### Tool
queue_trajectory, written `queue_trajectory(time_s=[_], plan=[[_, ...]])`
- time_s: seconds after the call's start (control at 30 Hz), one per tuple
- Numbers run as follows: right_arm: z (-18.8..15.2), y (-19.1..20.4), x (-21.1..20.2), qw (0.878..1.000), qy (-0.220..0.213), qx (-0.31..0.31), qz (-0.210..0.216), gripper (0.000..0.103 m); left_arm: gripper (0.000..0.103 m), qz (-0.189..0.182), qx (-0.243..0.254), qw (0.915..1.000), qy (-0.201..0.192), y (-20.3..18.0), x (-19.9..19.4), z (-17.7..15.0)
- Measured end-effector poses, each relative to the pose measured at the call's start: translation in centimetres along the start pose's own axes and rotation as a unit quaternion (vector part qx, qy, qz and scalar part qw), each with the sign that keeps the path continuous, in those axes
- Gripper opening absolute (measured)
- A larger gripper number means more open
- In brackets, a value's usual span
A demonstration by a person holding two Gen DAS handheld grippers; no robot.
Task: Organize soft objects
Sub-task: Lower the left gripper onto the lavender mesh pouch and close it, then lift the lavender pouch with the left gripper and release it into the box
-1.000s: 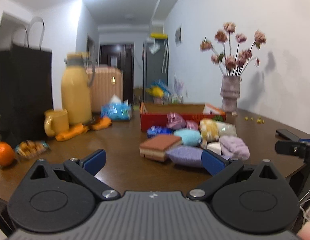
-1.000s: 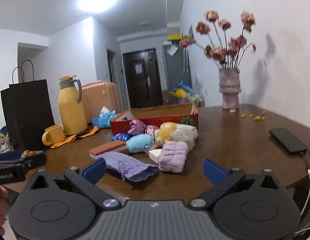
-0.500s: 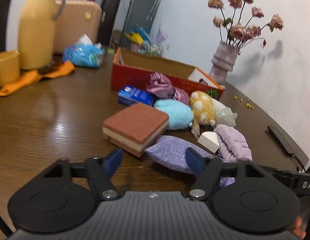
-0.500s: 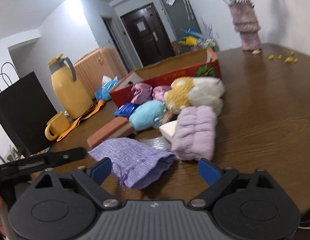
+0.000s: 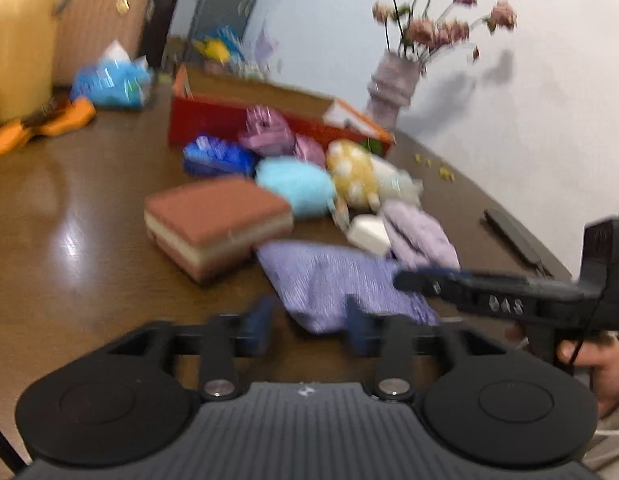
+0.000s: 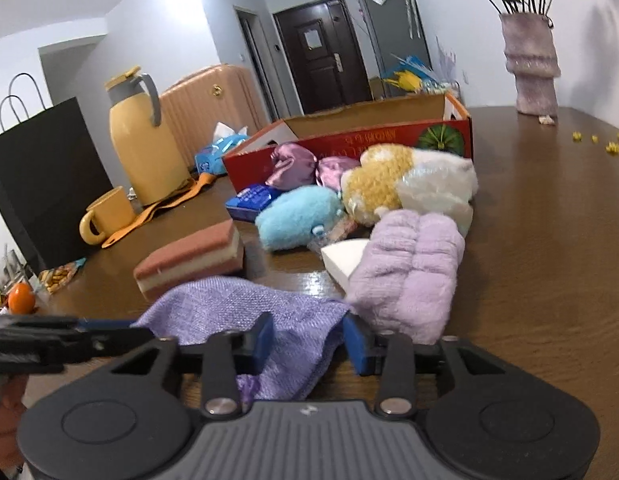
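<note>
A second ago both pairs of tongs hung back from the surface with their jaws spread wide and the whole room in sight; now they have dipped and come in on the same thing, the lilac knit pouch (image 6: 245, 316), which lies flat on the near edge of the brown surface (image 6: 549, 240), just in front of the layered sponge block (image 6: 189, 258) and beside the lilac fluffy towel roll (image 6: 409, 276). The right tongs (image 6: 307, 344) are closing, and the pouch's near corner sits between their blue pads (image 6: 263, 340); the cloth fills the gap but I do not see it pinched yet. The left tongs (image 5: 307, 326) are closing too, with the pouch's other end lying in front of and partly between them; that view is smeared, so contact is hard to judge, though the pads look clear of the cloth. In the left view the right tongs reach across the pouch from the side, a hand (image 5: 593, 360) on their grip; so the two come at it from opposite ends. I take this as the start of a two-handed pick, probably to lift or fold the pouch; the red cardboard box (image 6: 349, 144) at the back stands open and looks the likely home for it. The rest of the soft pile, blue plush (image 6: 297, 216), yellow plush (image 6: 377, 184) and satin bundles (image 6: 293, 164), lies untouched between pouch and box.
</note>
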State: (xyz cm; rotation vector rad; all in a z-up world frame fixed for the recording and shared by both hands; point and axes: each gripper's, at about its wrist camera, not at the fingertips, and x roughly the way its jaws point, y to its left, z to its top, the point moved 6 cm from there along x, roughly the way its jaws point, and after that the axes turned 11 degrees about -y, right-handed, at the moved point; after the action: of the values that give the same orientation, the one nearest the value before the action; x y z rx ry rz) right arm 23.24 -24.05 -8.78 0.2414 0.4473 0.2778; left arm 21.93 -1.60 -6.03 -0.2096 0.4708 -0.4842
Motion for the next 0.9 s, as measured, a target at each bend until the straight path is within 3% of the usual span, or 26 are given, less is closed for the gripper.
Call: queue_trajectory(time_s=[0.1,0.17,0.2,0.23,0.27,0.37,0.47,0.77,0.9], plan=[[0.1,-0.3,0.0,1.000,-0.002,0.009,0.003,0.048,0.054,0.005,-0.008,0.9999,-0.009,0.1,0.6,1.0],[-0.1,-0.3,0.4,1.000,0.002,0.016,0.001,0.047,0.041,0.000,-0.007,0.9999,0.014,-0.4,1.8,0.7],[-0.3,-0.1,0.5,1.000,0.002,0.013,0.000,0.041,0.023,0.002,-0.001,0.9997,0.026,-0.8,2.3,0.3],[-0.5,0.1,0.6,1.000,0.003,0.009,0.000,0.037,0.014,0.004,0.004,0.9993,0.037,-1.1,2.7,-0.1],[-0.7,0.3,0.6,1.000,0.005,0.004,-0.007,0.032,0.012,0.000,0.007,0.9989,0.045,-1.3,2.9,-0.5],[-1.3,0.7,-0.1,0.999,-0.001,-0.020,-0.025,0.014,0.010,-0.020,0.012,0.9985,0.049,-2.1,2.1,-1.3],[-1.7,0.6,-1.2,0.998,-0.009,-0.040,-0.041,0.006,0.010,-0.041,0.017,0.9980,0.046,-3.3,1.2,-1.7],[0.8,1.0,-6.2,0.993,-0.076,-0.078,-0.043,0.005,0.009,-0.078,0.033,0.9963,-0.015,-6.1,-1.2,0.7],[2.8,1.3,-6.5,0.991,-0.091,-0.095,-0.033,0.004,0.008,-0.042,0.047,0.9975,-0.032,-5.4,-0.2,2.4]])
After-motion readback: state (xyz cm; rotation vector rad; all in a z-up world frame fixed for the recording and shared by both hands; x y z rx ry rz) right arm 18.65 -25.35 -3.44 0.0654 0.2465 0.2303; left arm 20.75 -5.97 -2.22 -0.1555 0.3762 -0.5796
